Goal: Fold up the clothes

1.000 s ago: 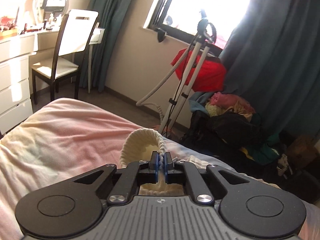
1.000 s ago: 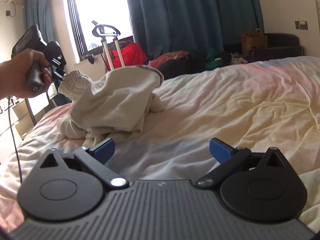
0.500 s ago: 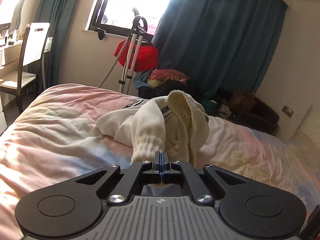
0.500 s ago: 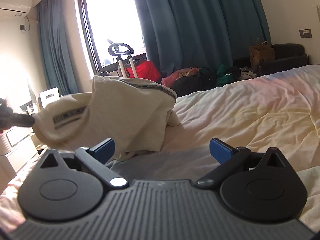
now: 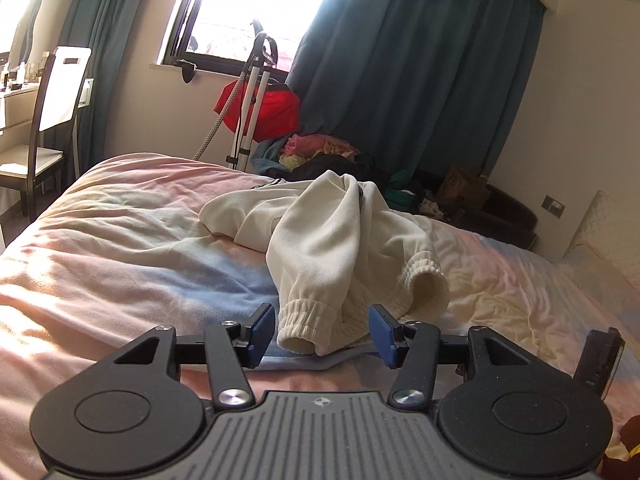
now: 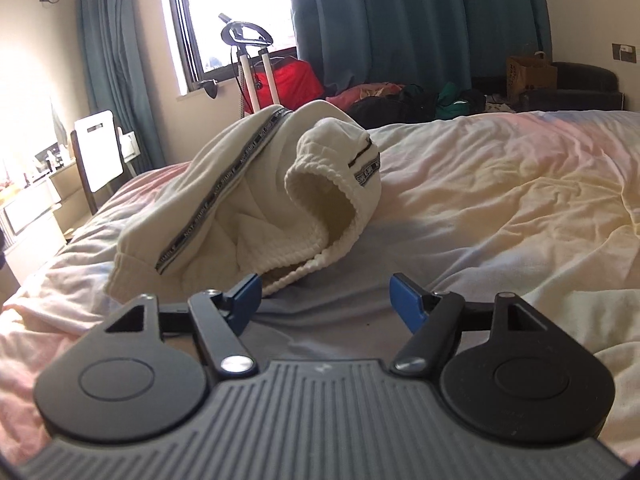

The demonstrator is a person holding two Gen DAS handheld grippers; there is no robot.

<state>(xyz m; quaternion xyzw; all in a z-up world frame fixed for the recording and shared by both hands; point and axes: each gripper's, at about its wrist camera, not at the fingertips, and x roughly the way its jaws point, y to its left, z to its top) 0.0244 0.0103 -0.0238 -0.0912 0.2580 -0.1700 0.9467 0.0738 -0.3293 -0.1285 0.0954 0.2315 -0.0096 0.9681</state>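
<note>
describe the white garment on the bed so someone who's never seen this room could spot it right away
Start at the big bed with the pastel pink, blue and yellow cover, below the window with teal curtains. The cream garment lies crumpled on it, just ahead of both open grippers. Its ribbed elastic cuffs and dark lettered stripe set it apart from the dark and coloured clothes pile beyond the bed.

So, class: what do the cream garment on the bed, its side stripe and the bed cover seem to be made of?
Cream sweatpants: looks like soft matte cotton fleece; a ribbed, gathered cuff and a fuzzy inside show. Side stripe: a flat woven tape with printed lettering, probably synthetic. Bed cover: thin, matte, finely creased, likely woven cotton, in pastel pink, yellow and blue.
</note>
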